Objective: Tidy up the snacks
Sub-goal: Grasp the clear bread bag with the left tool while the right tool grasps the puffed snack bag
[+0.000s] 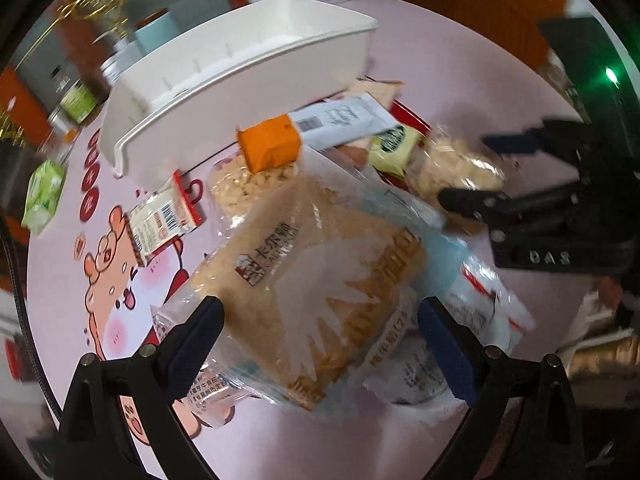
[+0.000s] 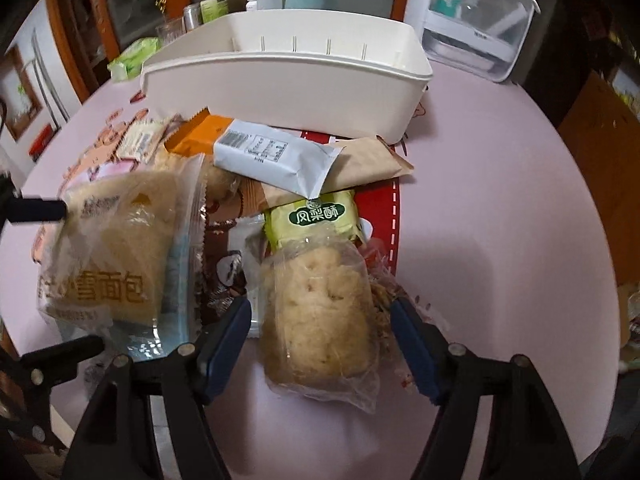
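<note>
A pile of snack packs lies on the pink table in front of a white plastic bin (image 1: 240,80) (image 2: 288,76). My left gripper (image 1: 320,344) is open, its fingers on either side of a large clear-wrapped bread pack (image 1: 312,280) (image 2: 116,248). My right gripper (image 2: 320,340) (image 1: 468,168) is open around a clear bag holding a round pale pastry (image 2: 320,312) (image 1: 456,168). Behind lie a green pineapple-cake pack (image 2: 312,216) (image 1: 392,144), a white pack (image 2: 272,156) (image 1: 340,120) and an orange pack (image 1: 272,144) (image 2: 200,136).
A small red-and-white sachet (image 1: 160,216) lies left of the pile. A green tissue pack (image 1: 44,192) (image 2: 132,58), bottles and jars (image 2: 212,4) stand at the table's far edge. A clear lidded box (image 2: 476,20) stands behind the bin on the right.
</note>
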The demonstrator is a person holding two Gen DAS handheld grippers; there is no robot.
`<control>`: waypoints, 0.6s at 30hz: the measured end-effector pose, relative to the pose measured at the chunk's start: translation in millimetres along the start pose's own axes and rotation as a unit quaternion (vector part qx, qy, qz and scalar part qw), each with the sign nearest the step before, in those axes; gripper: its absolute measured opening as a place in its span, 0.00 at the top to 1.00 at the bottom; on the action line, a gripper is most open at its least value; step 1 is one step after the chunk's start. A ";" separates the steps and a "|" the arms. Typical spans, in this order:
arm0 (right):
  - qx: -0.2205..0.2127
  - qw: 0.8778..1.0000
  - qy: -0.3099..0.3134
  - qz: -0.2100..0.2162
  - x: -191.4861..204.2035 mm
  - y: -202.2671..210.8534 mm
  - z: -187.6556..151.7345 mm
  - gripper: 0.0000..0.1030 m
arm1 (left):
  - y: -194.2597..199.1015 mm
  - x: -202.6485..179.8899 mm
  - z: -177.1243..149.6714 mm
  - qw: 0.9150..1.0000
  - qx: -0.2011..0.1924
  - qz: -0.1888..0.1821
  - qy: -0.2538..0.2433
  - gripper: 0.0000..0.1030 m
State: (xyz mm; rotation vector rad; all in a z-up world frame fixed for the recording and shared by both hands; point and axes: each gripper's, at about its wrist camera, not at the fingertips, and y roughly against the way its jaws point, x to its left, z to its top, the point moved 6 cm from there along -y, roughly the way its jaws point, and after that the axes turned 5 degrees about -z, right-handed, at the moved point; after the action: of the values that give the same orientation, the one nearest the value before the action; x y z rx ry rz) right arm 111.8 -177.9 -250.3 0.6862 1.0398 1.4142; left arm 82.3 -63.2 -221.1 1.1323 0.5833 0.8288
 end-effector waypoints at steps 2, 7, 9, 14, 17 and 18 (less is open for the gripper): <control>-0.003 1.000 0.006 -0.011 0.6 -1.8 1.1 0.32 | -3.3 -2.5 -1.8 1.000 0.005 0.005 -0.024 0.00; -0.013 0.999 0.019 -0.024 0.9 -1.4 3.2 0.51 | -15.4 -5.4 1.6 0.998 0.004 0.032 -0.057 0.00; -0.023 0.999 0.021 -0.020 2.0 0.8 5.1 0.61 | -17.7 -4.8 4.0 0.998 0.003 0.033 -0.058 0.00; -0.012 1.000 0.008 -0.017 4.0 -2.1 4.3 0.67 | -18.4 -5.3 8.4 0.997 -0.007 0.037 -0.066 0.14; -0.017 1.000 -0.002 -0.011 3.8 3.0 7.1 0.68 | -8.5 -11.6 14.3 0.997 -0.026 0.026 -0.074 0.54; -0.020 1.000 -0.007 -0.006 3.7 5.9 8.6 0.68 | -5.9 -12.3 16.5 0.996 -0.028 0.026 -0.075 0.59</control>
State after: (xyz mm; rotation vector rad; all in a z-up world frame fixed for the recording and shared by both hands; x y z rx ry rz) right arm 116.2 -172.2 -242.0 0.6598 1.0007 1.4133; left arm 89.6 -83.3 -221.2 1.1509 0.4060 0.7929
